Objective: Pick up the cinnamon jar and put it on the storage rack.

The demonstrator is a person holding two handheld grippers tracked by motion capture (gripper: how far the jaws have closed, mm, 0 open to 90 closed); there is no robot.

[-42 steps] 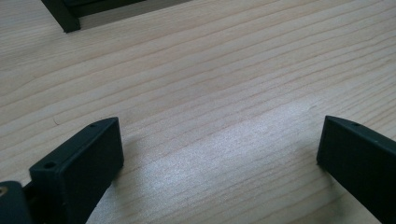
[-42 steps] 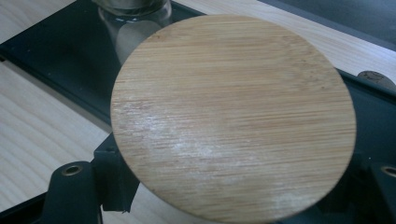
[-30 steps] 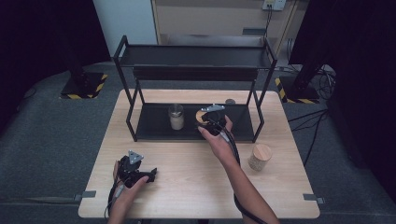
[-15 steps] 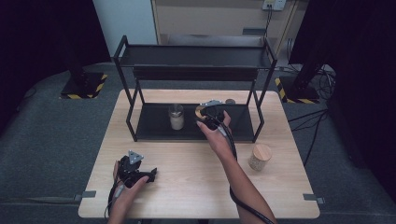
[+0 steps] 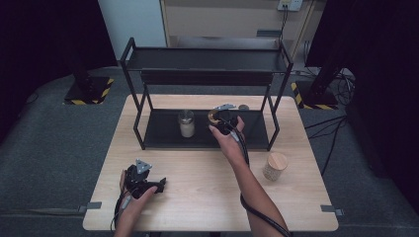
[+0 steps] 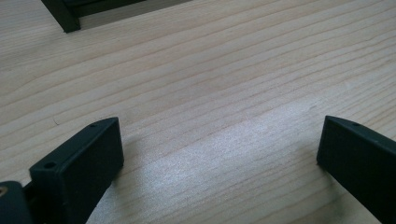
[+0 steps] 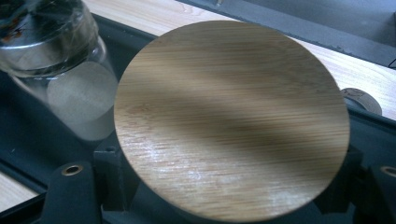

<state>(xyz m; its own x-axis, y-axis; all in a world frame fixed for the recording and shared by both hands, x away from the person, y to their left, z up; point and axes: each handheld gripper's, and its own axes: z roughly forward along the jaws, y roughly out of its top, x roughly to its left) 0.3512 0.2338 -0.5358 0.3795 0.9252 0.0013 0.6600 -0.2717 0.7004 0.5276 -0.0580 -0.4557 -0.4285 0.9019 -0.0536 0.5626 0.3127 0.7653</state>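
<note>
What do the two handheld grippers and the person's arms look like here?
Both the left gripper and right gripper are black with blocky flat jaws, each topped by a grey three-cornered plate. A black cable trails back along each forearm. The forearms are bare, no sleeves.

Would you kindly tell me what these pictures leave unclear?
- Held jar's body: right gripper view, hidden under its own wooden lid.
- Small round thing behind the shelf: high view, too small to identify.
- Glass jar's contents: high view too small; right gripper view blurred, cut off.
</note>
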